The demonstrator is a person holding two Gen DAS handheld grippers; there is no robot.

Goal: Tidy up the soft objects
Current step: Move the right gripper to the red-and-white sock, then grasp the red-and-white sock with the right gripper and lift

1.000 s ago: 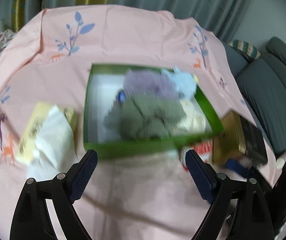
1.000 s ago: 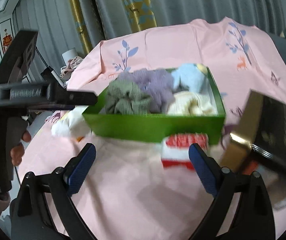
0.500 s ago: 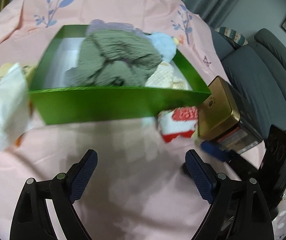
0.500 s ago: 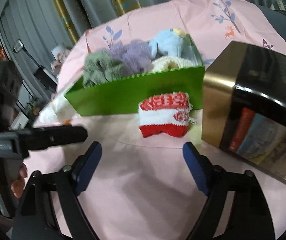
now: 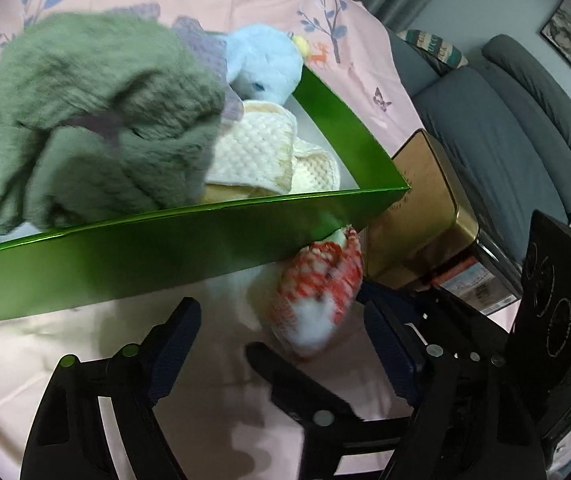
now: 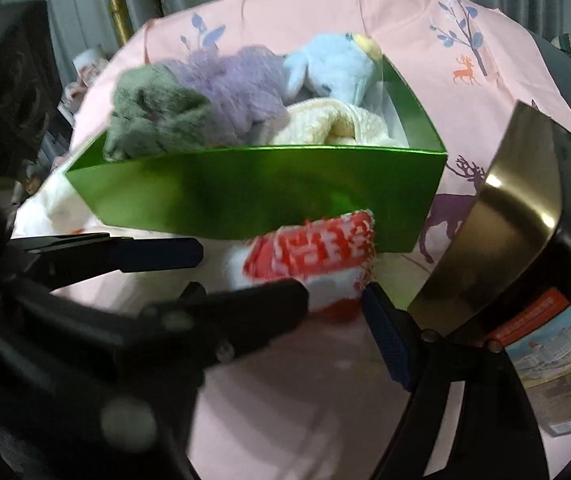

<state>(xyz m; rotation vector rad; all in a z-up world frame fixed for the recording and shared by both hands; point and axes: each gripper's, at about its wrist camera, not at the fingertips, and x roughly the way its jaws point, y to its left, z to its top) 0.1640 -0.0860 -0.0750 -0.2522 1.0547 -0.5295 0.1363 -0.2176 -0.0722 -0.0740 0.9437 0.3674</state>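
Both jaws gape; only the left view shows the sofa.

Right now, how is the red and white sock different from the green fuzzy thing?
The red and white sock lies on the pink cloth outside the green box, against its front wall; the green fuzzy thing sits inside, piled above the rim. The sock is patterned and smaller; the fuzzy thing is plain green and bulkier. Both look soft.

Soft items in box, knitted piece before it, tin right
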